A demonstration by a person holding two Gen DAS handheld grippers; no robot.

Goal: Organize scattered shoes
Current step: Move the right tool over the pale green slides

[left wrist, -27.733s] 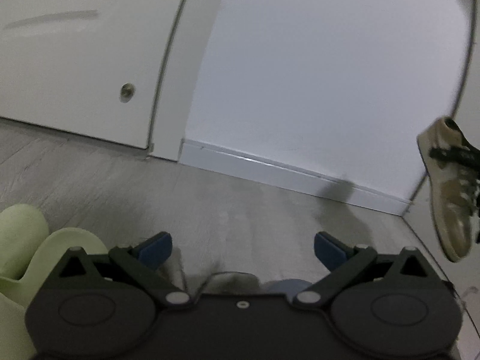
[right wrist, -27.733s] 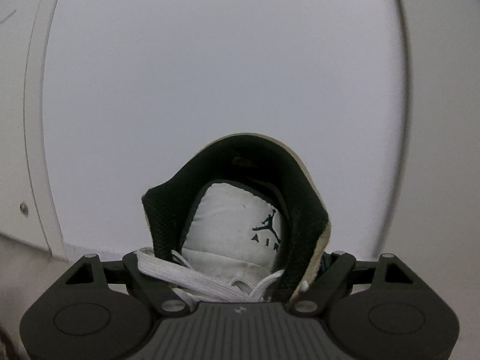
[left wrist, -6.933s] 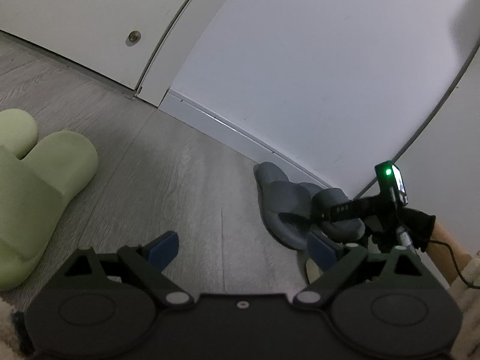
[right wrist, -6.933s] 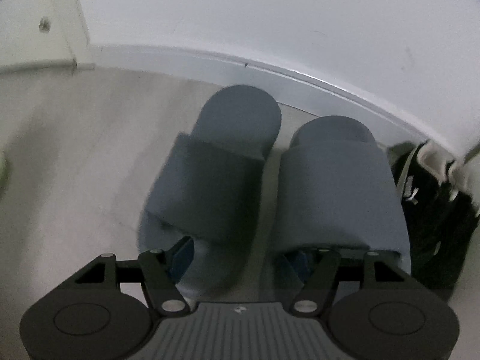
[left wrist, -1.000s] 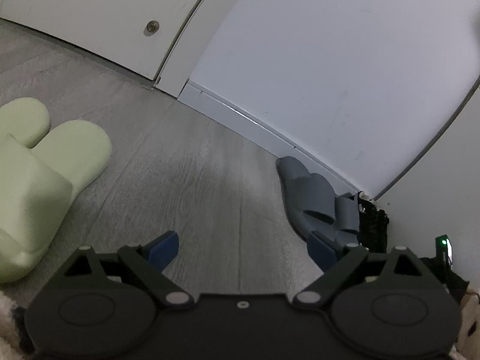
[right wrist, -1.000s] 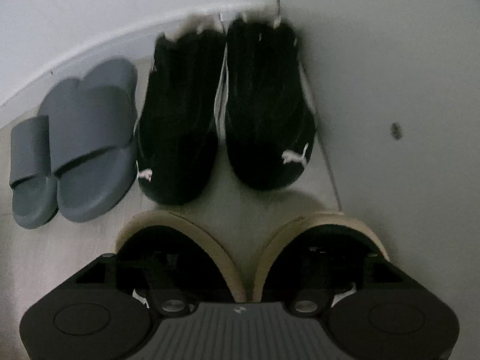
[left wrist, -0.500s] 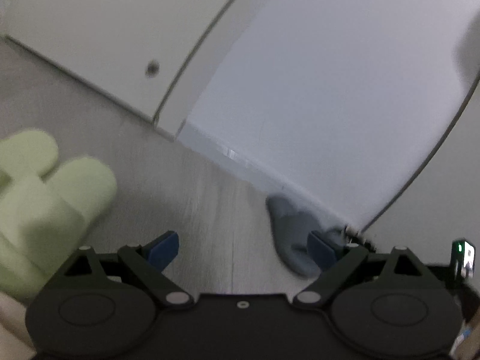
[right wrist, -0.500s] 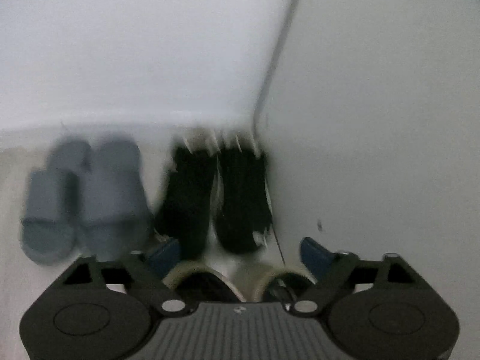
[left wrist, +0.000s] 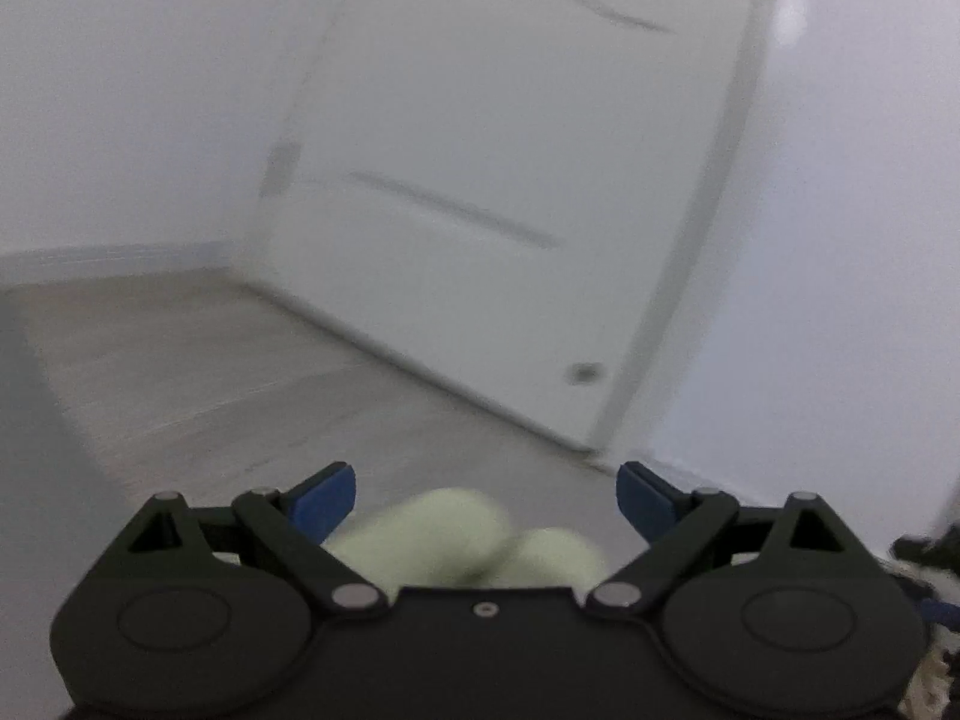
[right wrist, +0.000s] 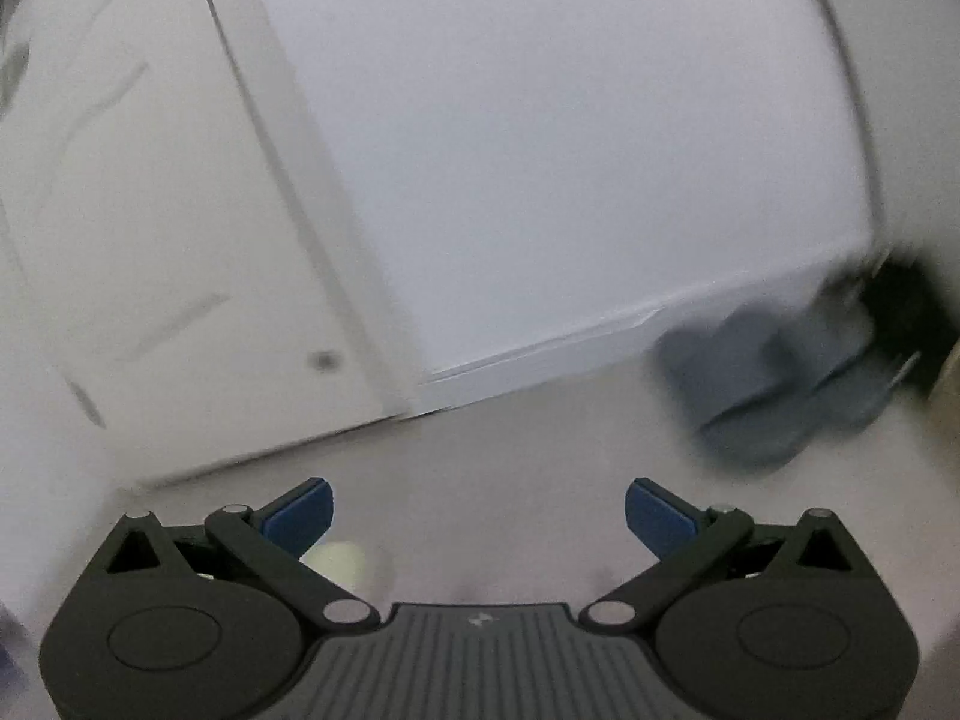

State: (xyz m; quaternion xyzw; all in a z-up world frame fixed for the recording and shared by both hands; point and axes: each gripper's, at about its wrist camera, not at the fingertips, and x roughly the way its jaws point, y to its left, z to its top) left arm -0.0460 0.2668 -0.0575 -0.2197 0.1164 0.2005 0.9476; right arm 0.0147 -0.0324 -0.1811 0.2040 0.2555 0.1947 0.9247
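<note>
A pair of pale green slippers point(left wrist: 468, 537) lies on the floor just below and ahead of my left gripper point(left wrist: 486, 495), which is open and holds nothing. My right gripper point(right wrist: 477, 516) is open and empty too. In the right wrist view a blurred pair of grey slides point(right wrist: 774, 378) rests by the white skirting at the right, with a black shoe point(right wrist: 912, 312) beside it in the corner. A bit of a green slipper point(right wrist: 339, 558) peeks out under the right gripper's left finger. Both views are motion-blurred.
A white door point(left wrist: 510, 192) with a small round stopper point(left wrist: 585, 371) low on it fills the left wrist view; the same door point(right wrist: 150, 276) stands at the left of the right wrist view. Light wood floor point(left wrist: 210, 372) runs to the walls. Something dark point(left wrist: 924, 552) lies at the right edge.
Both grippers have swung left, away from the corner. The green slippers now lie right under the left gripper. The black shoes and slides have slid to the right edge of the right wrist view.
</note>
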